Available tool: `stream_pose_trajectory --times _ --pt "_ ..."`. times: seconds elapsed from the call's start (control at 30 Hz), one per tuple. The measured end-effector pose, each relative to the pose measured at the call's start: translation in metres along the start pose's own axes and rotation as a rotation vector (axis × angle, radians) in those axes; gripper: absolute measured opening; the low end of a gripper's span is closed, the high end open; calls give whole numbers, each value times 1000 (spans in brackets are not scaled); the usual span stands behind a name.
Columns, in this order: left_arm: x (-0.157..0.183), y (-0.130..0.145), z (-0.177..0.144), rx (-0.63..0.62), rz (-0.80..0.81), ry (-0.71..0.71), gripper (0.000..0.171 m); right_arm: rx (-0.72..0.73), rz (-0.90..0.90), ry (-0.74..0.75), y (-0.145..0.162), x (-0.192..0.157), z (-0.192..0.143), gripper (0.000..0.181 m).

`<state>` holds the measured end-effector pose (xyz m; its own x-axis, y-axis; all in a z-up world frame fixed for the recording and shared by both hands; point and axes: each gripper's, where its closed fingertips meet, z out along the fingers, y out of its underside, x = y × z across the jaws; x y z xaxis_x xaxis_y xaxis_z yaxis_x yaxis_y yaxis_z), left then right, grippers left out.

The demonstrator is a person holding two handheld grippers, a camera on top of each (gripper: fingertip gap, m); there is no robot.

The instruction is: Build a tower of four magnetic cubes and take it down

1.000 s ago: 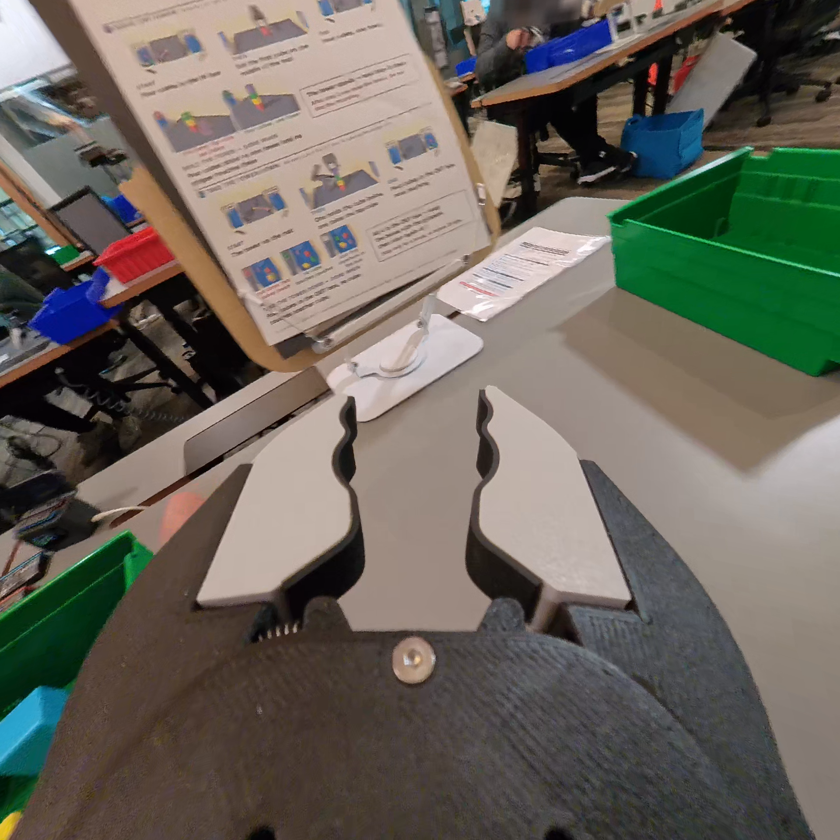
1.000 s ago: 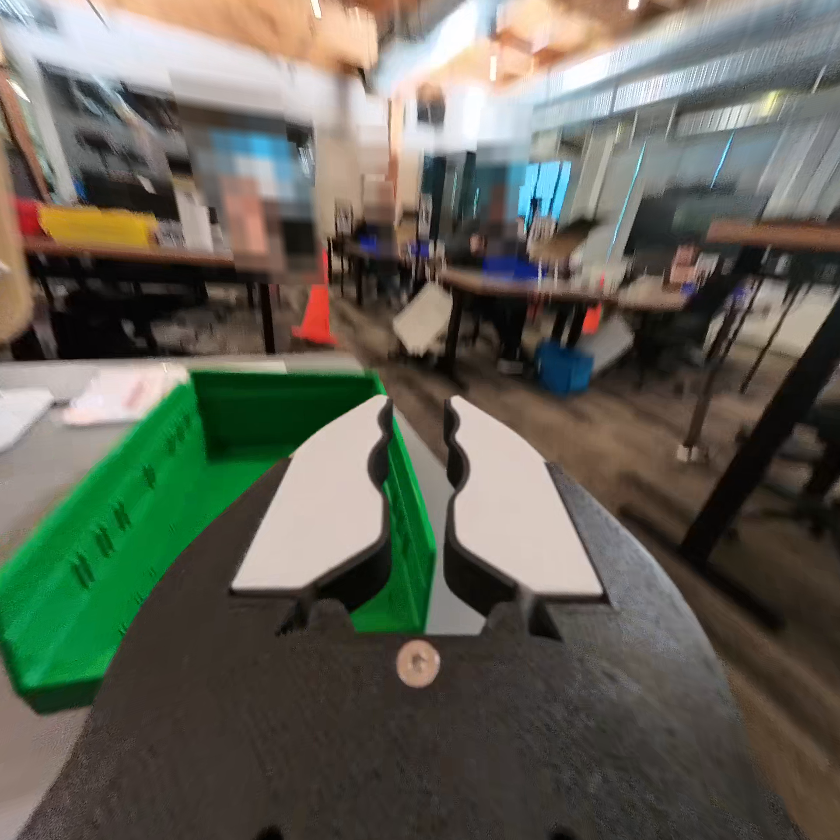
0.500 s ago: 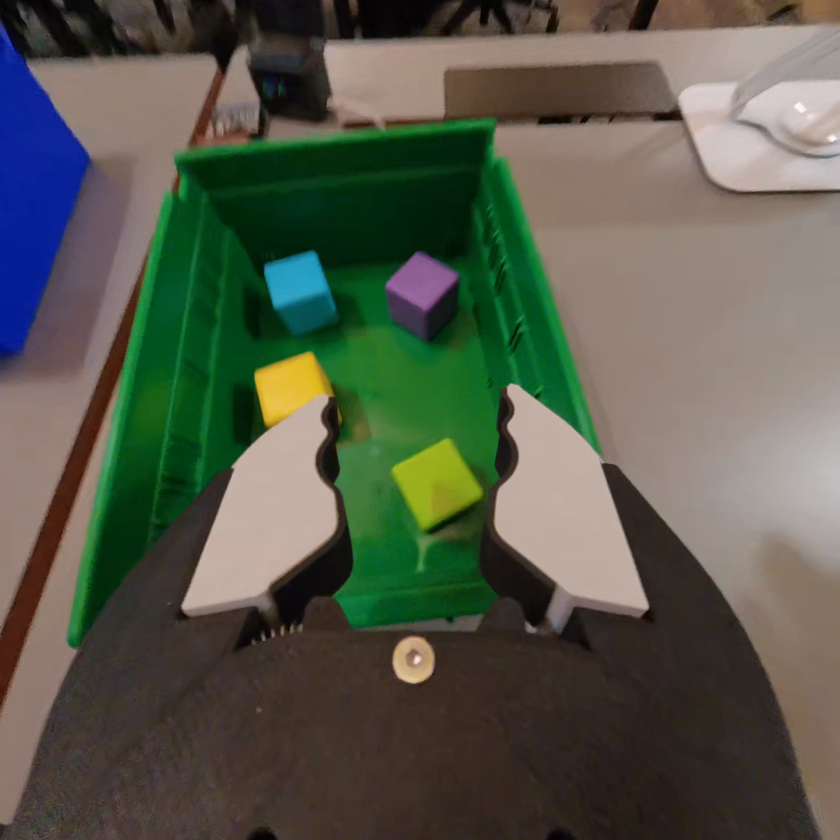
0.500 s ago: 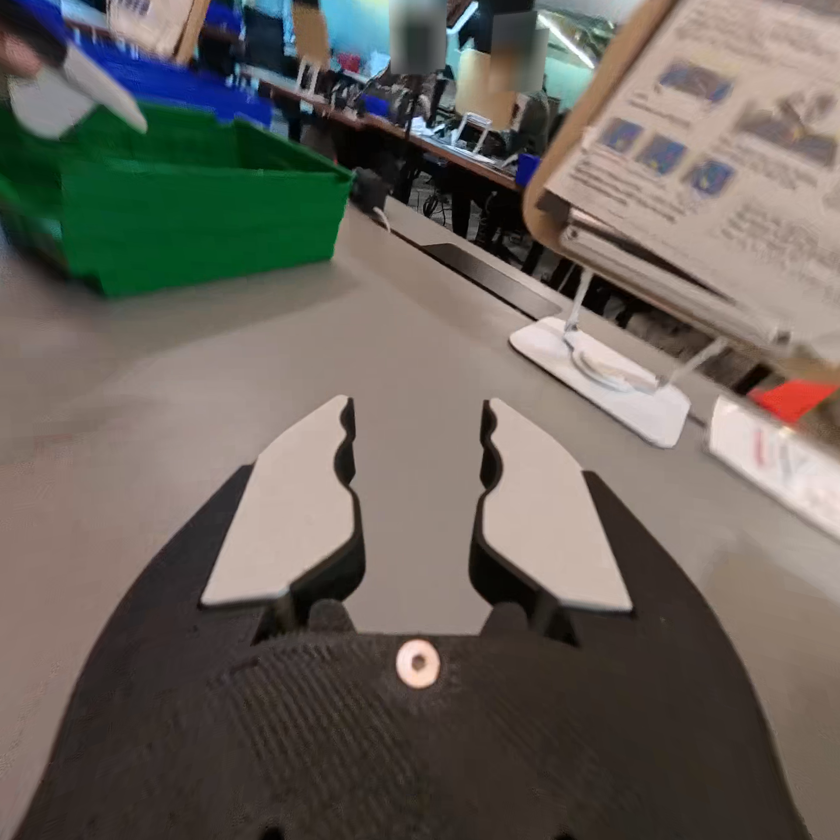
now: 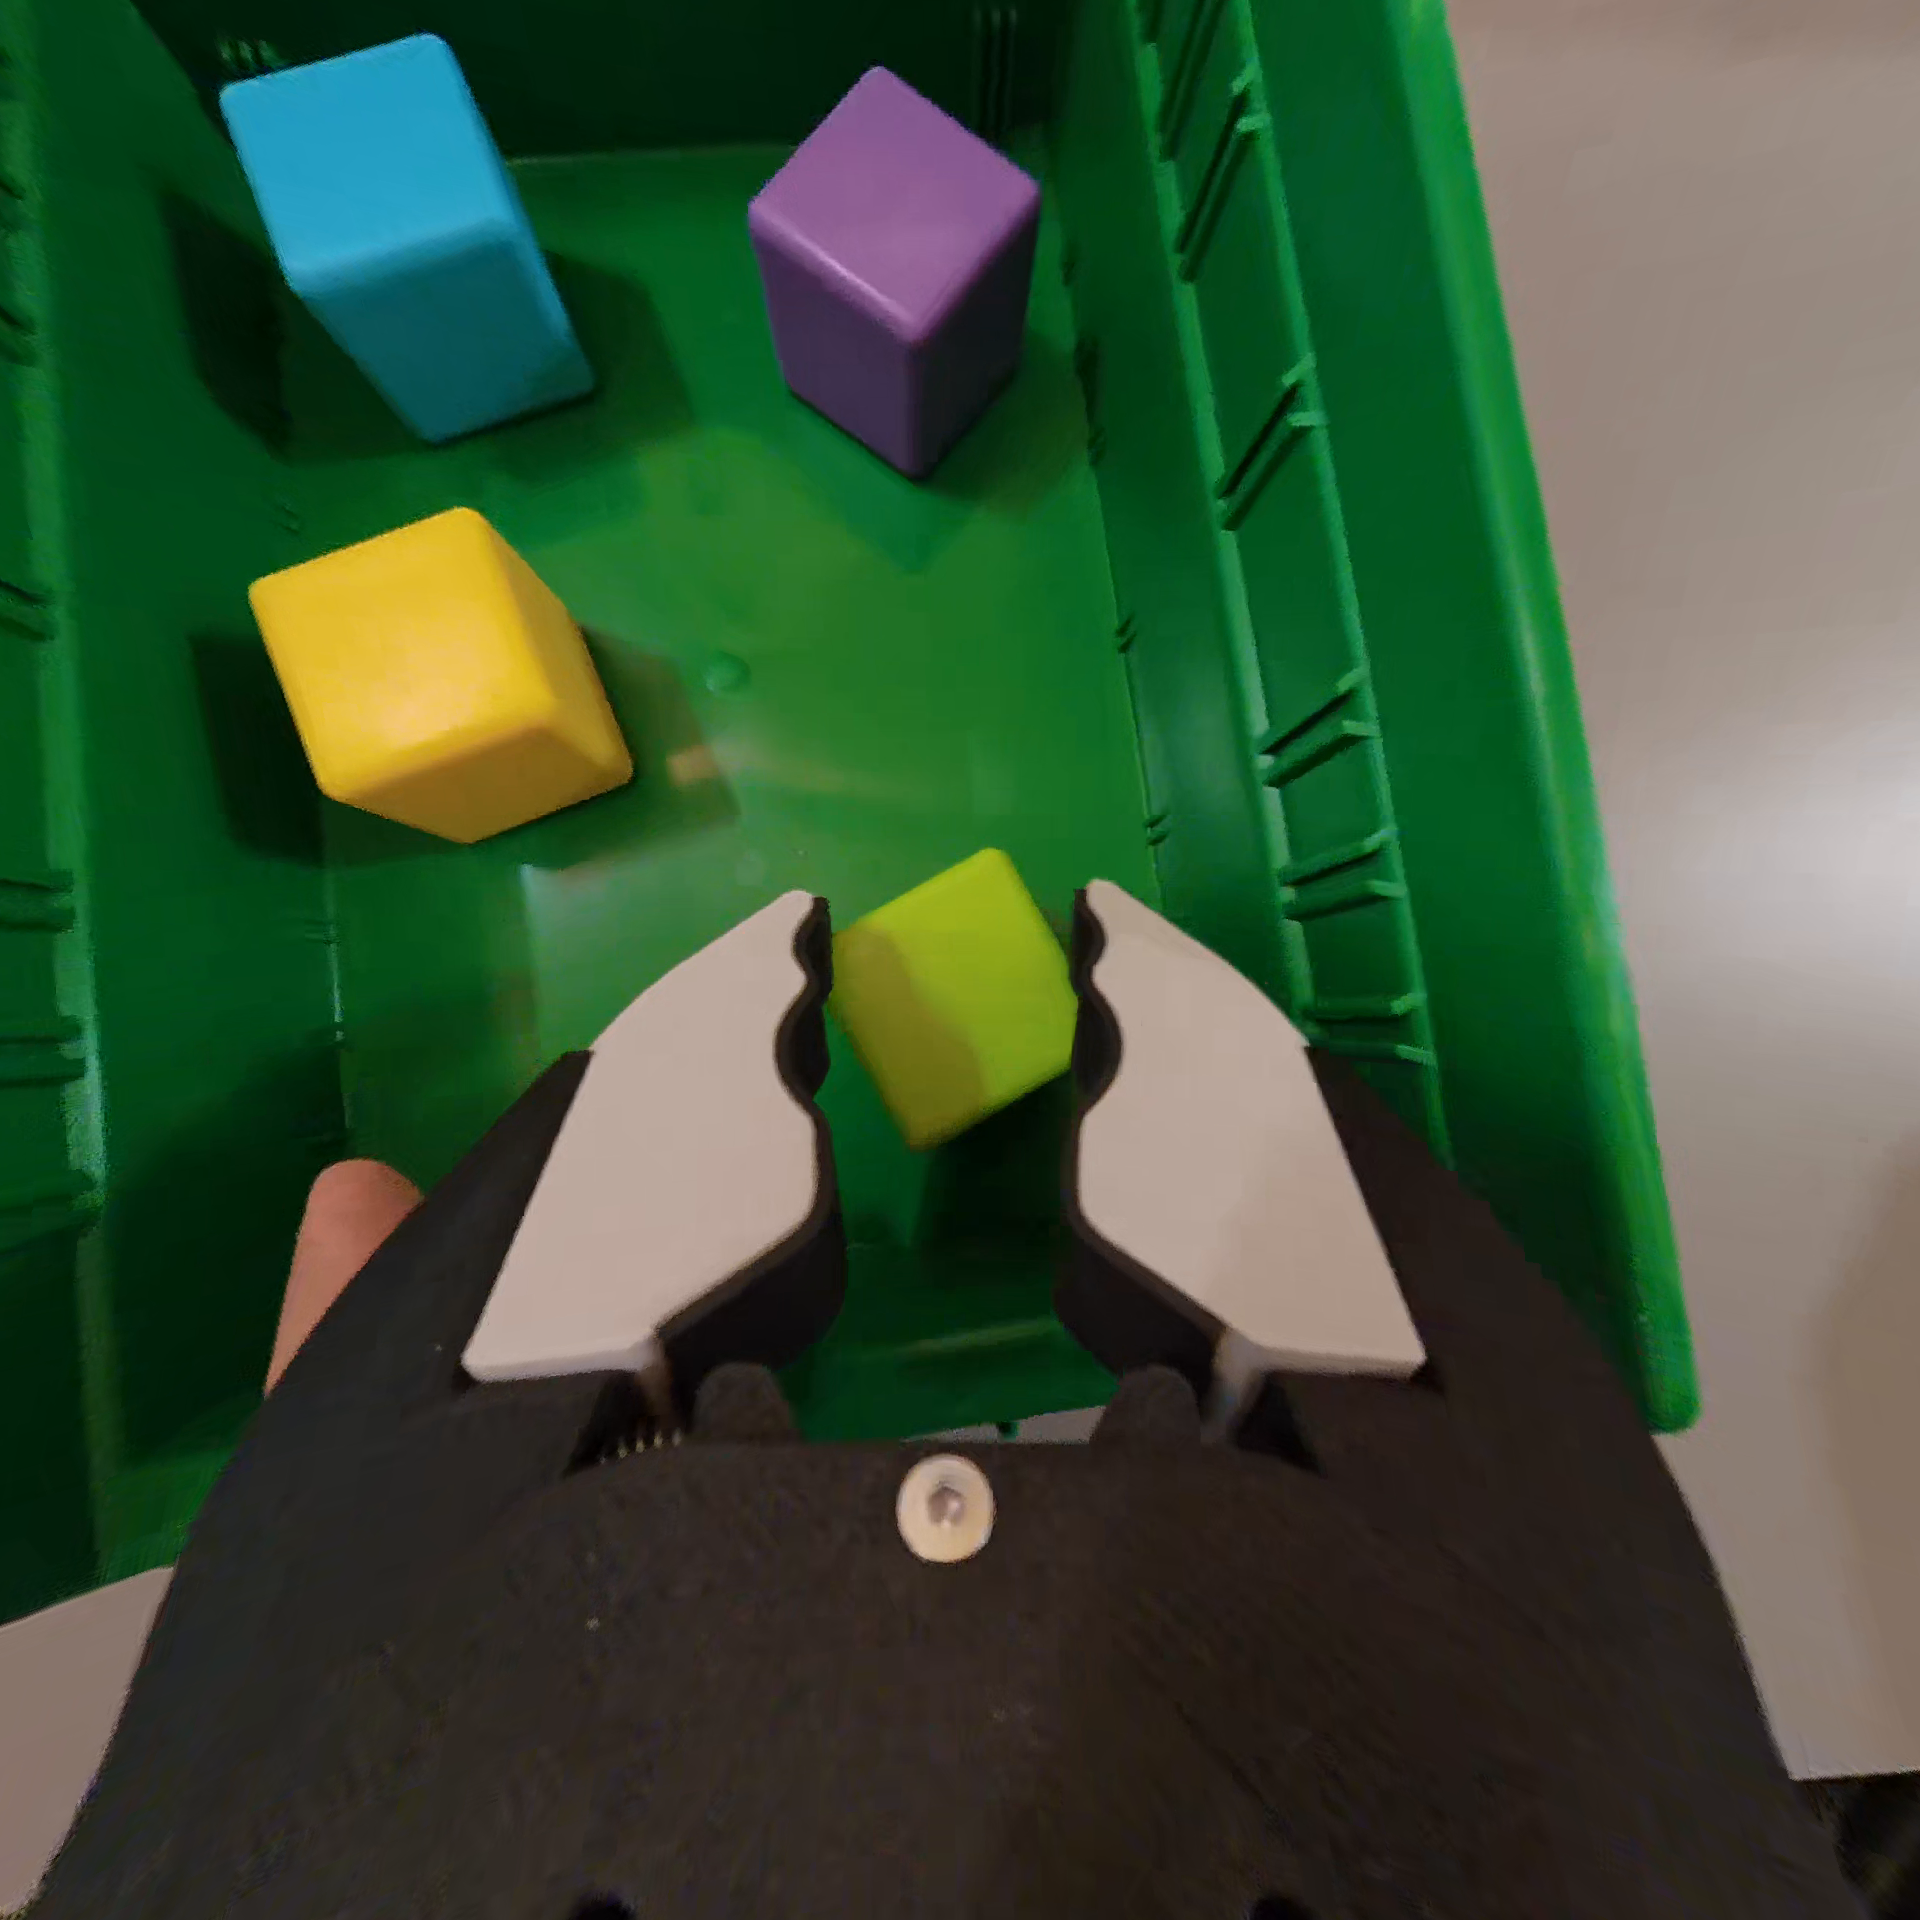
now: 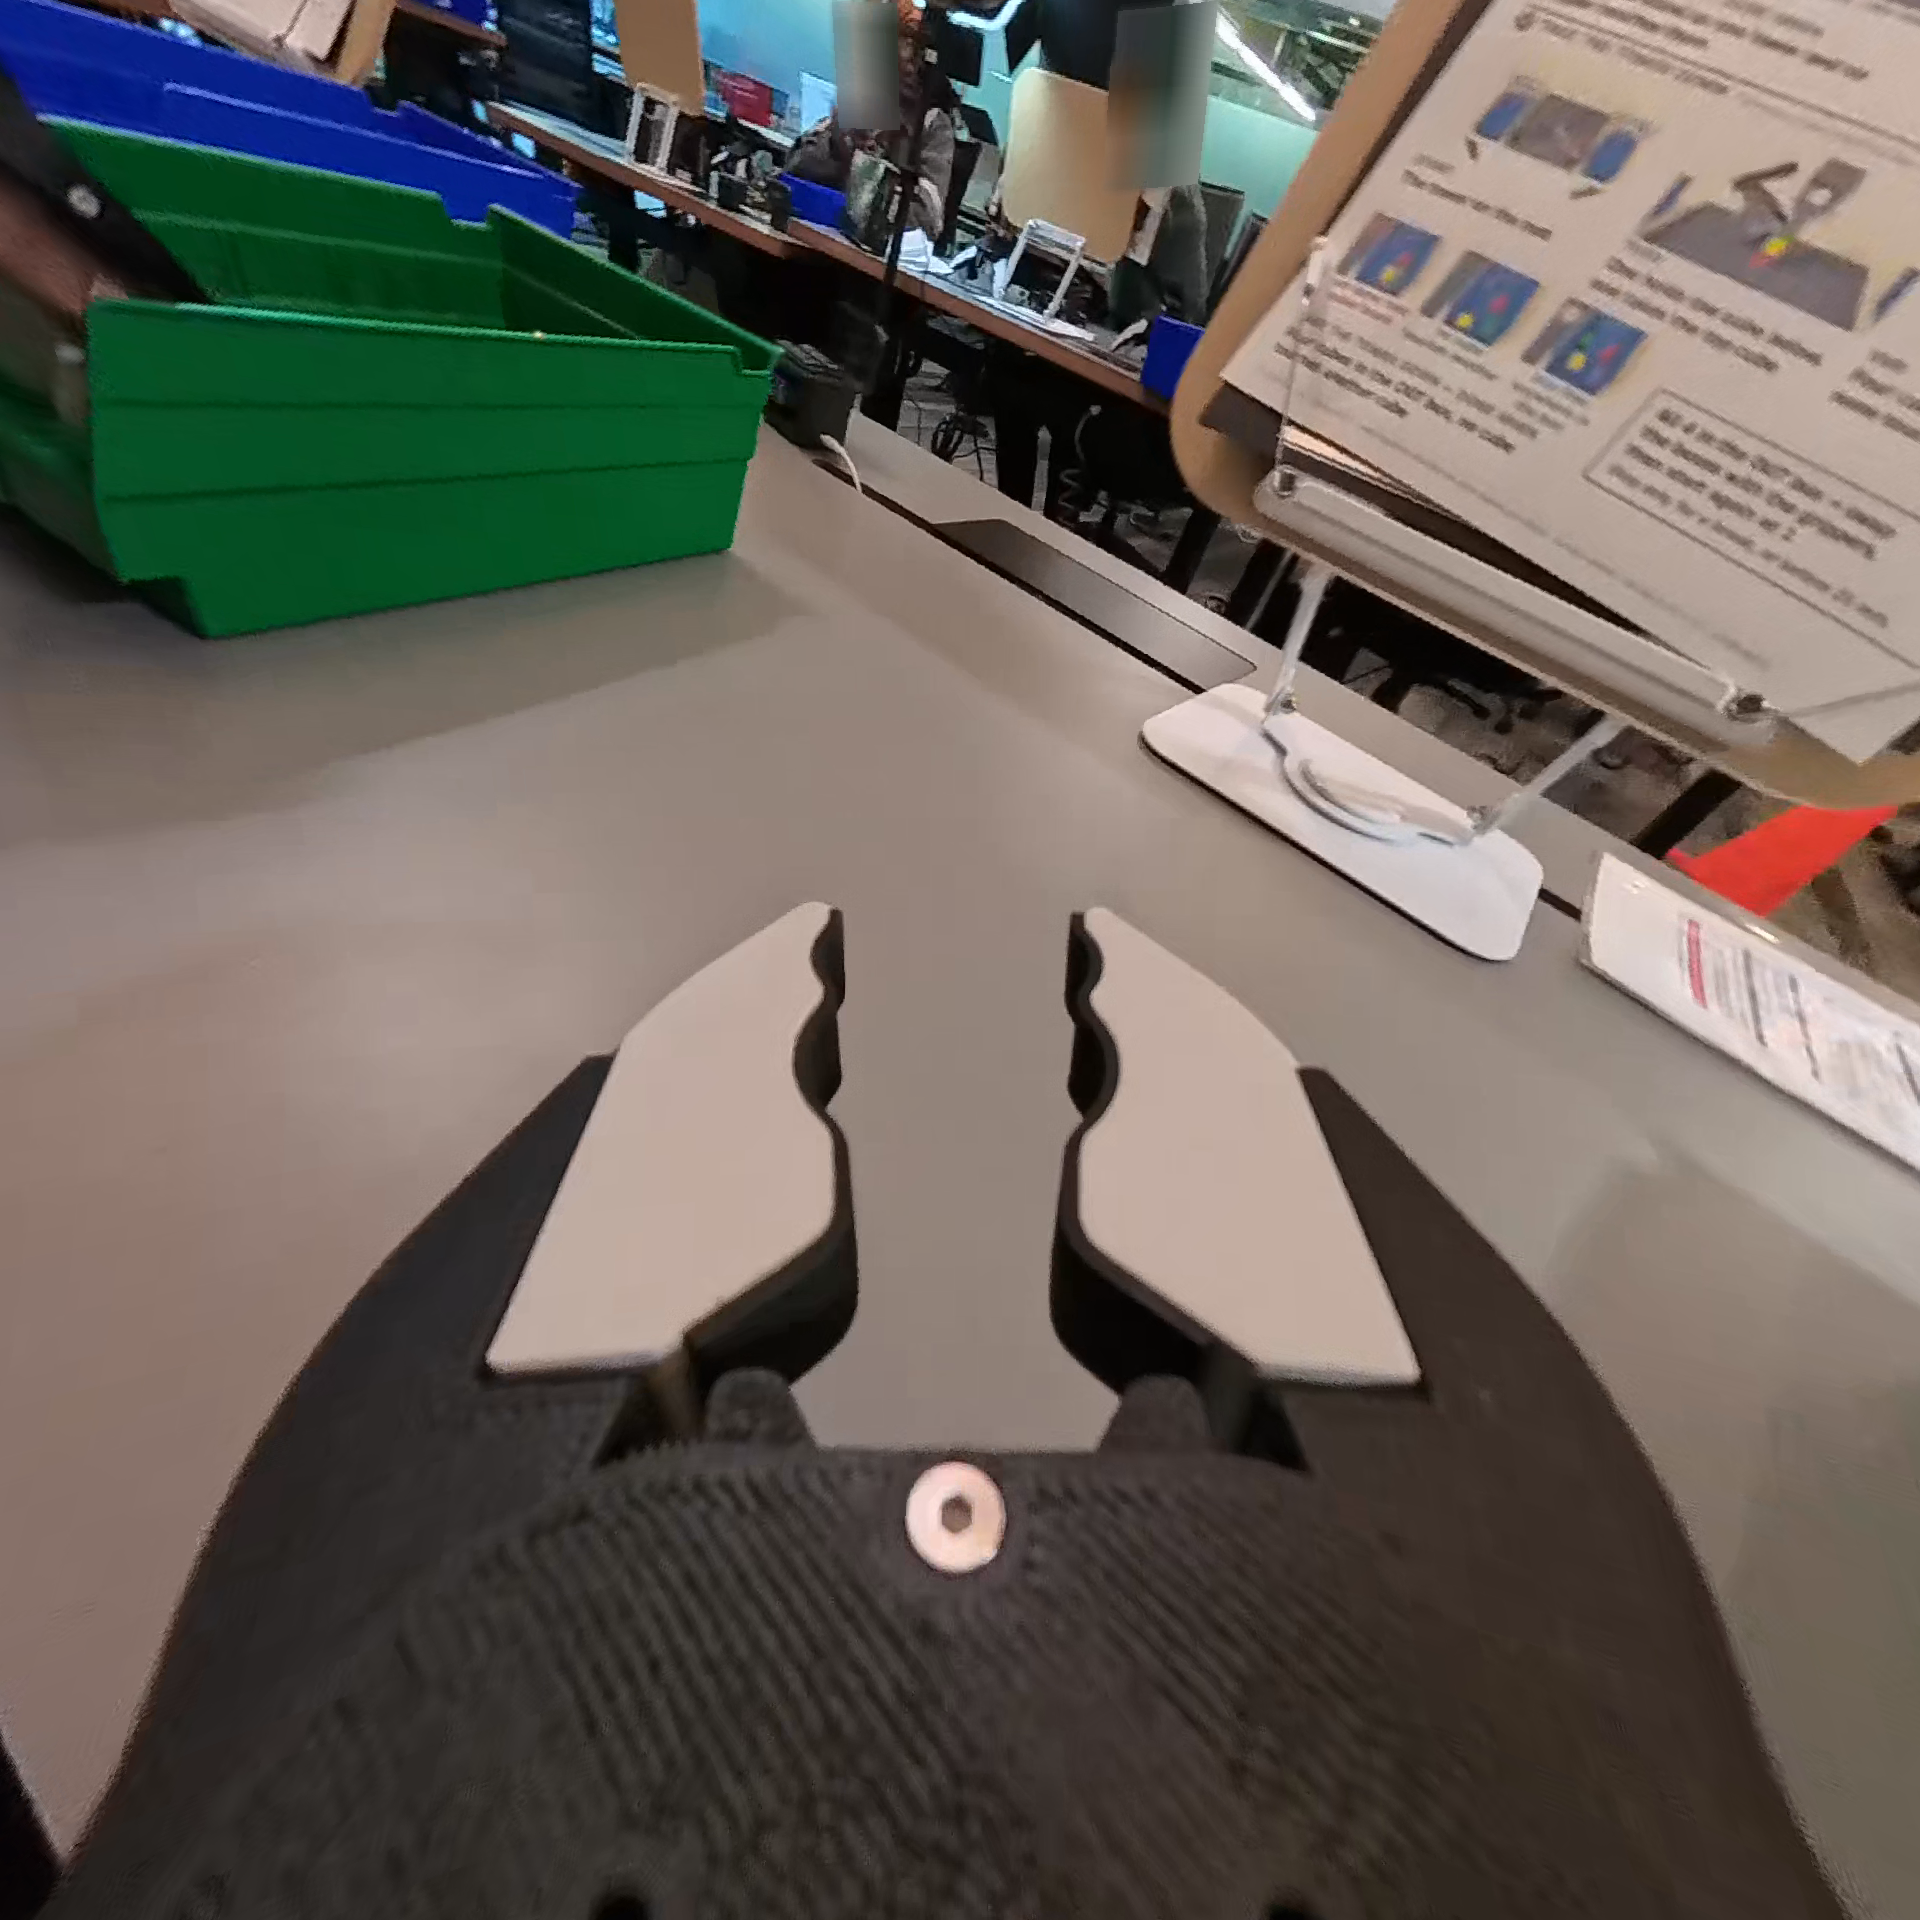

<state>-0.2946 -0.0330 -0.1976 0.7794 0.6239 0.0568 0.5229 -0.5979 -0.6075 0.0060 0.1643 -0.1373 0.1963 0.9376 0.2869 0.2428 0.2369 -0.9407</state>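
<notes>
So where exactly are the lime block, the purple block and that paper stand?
lime block (image 5: 951, 992): left wrist view, on its top face, between the open jaws.
purple block (image 5: 894, 197): left wrist view, on its top face.
paper stand (image 6: 1455, 862): right wrist view, on its white base plate.

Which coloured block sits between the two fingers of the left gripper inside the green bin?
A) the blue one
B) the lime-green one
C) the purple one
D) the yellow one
B: in the left wrist view the lime-green block lies between the open fingers of the left gripper, while the blue, purple and yellow blocks sit farther off in the green bin.
</notes>
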Motion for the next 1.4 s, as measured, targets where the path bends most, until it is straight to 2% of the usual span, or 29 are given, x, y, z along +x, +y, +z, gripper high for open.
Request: stream_pose_trajectory --times 0.17,0.2,0.23,0.3,0.33,0.4,0.5,0.57,0.67,0.9,1.17,1.33,1.4 --pt "-4 2 -3 -25 -18 51 37 -5 51 17 1 8 -5 41" --pt "-5 1 -4 -23 -16 57 24 -9 48 18 2 8 -5 41" --pt "-7 -1 -7 -6 -11 51 2 -14 43 18 3 7 -5 41" --pt "-7 -7 -14 27 -11 65 0 -25 31 16 5 5 -4 41" --pt "-6 -8 -16 27 -8 73 0 -28 25 15 6 4 -3 41" --pt "-8 -4 -18 0 4 56 35 -32 16 12 7 2 -2 41" --pt "-6 7 -18 -74 37 54 63 -34 11 9 7 1 -2 41" --pt "-6 17 -16 -132 67 55 74 -35 10 9 7 0 -2 41" --pt "-8 25 -12 -167 80 54 75 -40 8 8 7 0 -2 41" --pt "-10 31 -14 -220 111 36 62 -51 5 1 8 -1 -3 41" --pt "-13 17 -5 -163 79 35 48 -65 5 19 10 3 -8 40" --pt "-14 13 -6 -172 94 29 48 -75 4 33 13 6 -12 40" --pt "-14 12 -13 -176 104 48 56 -76 5 39 14 7 -13 40"
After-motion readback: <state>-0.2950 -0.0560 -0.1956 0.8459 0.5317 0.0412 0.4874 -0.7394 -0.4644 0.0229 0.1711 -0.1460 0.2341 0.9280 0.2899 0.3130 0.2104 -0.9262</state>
